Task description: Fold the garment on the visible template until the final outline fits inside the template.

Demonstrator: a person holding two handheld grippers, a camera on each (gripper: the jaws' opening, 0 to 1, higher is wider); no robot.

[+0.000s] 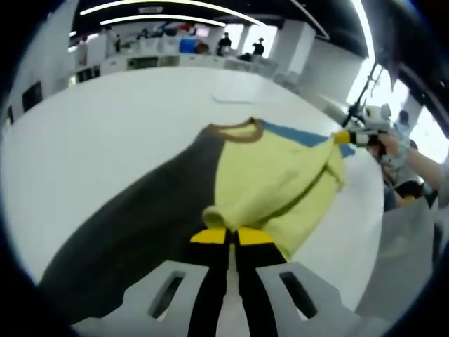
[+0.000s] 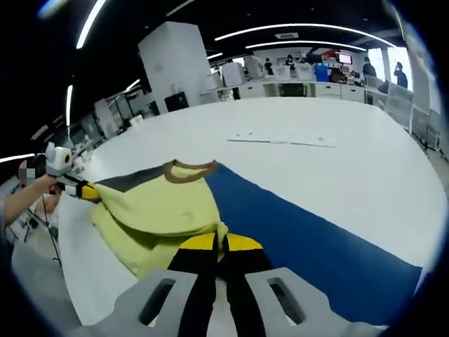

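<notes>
A pale yellow garment [image 1: 280, 186] with a brown collar [image 1: 238, 132] lies partly lifted over a flat template, dark grey [image 1: 140, 210] on one half and blue [image 1: 298, 133] on the other. My left gripper [image 1: 231, 235] is shut on a bunched edge of the garment. In the left gripper view my right gripper [image 1: 344, 137] pinches the far corner. In the right gripper view my right gripper [image 2: 221, 242] is shut on a fold of the garment [image 2: 158, 207], which sits beside the blue half [image 2: 302, 232]. The left gripper [image 2: 88, 191] holds the opposite corner.
The template rests on a large white table [image 1: 105, 126]. A thin white strip [image 2: 280, 140] lies further out on it. A person's hand [image 1: 389, 144] holds the right gripper near the table edge. Desks and people stand far behind.
</notes>
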